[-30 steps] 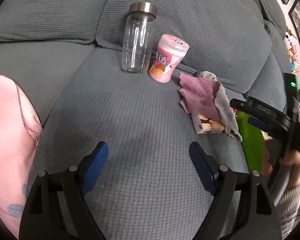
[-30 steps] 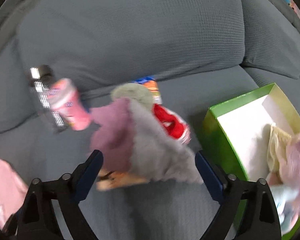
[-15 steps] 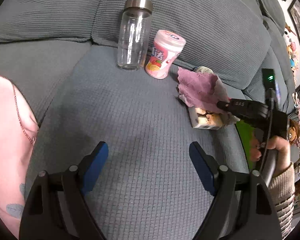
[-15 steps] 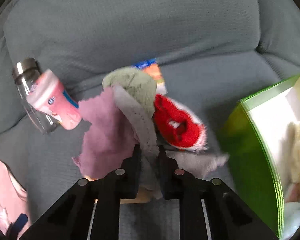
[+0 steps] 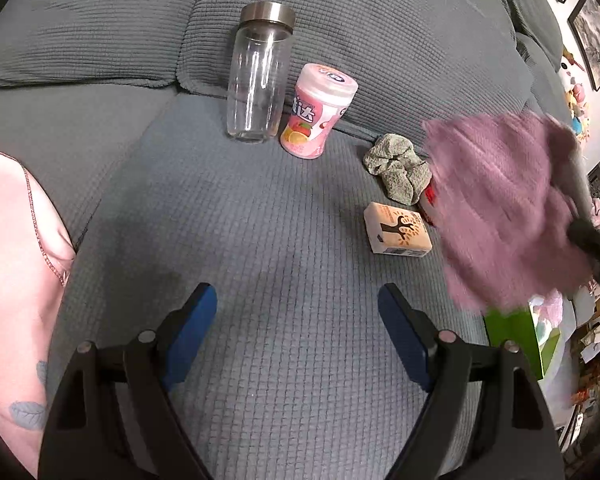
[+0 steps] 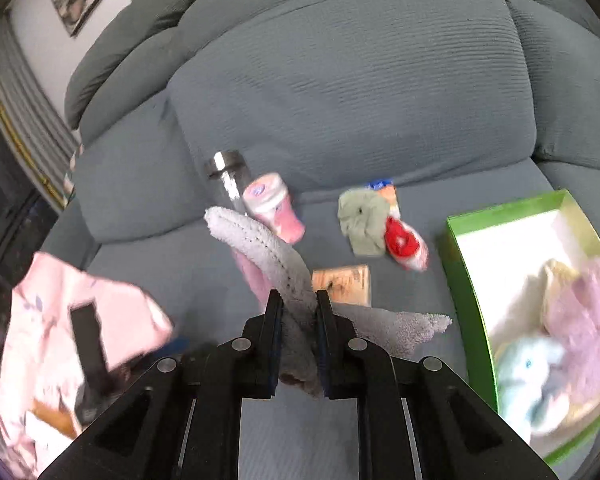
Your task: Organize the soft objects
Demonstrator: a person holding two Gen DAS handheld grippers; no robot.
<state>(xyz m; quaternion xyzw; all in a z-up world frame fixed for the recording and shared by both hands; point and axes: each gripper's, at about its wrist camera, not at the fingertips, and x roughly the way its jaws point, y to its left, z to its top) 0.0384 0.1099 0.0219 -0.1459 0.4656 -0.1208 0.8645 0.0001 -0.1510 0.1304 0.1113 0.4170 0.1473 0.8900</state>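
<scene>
Left to right: the left gripper (image 5: pixel 296 336) hangs with jaws released and nothing between them above the grey sofa seat (image 5: pixel 260 220). The right gripper (image 6: pixel 298 320) is clenched on the soft purple-and-grey terry cloth (image 6: pixel 276 264), which is lifted clear of the seat. To do this well, I'd carry it high enough to clear the near wall of the green cardboard box (image 6: pixel 464 280), then let go over the plush things inside. The cloth droops limp, purple one side, grey the other.
</scene>
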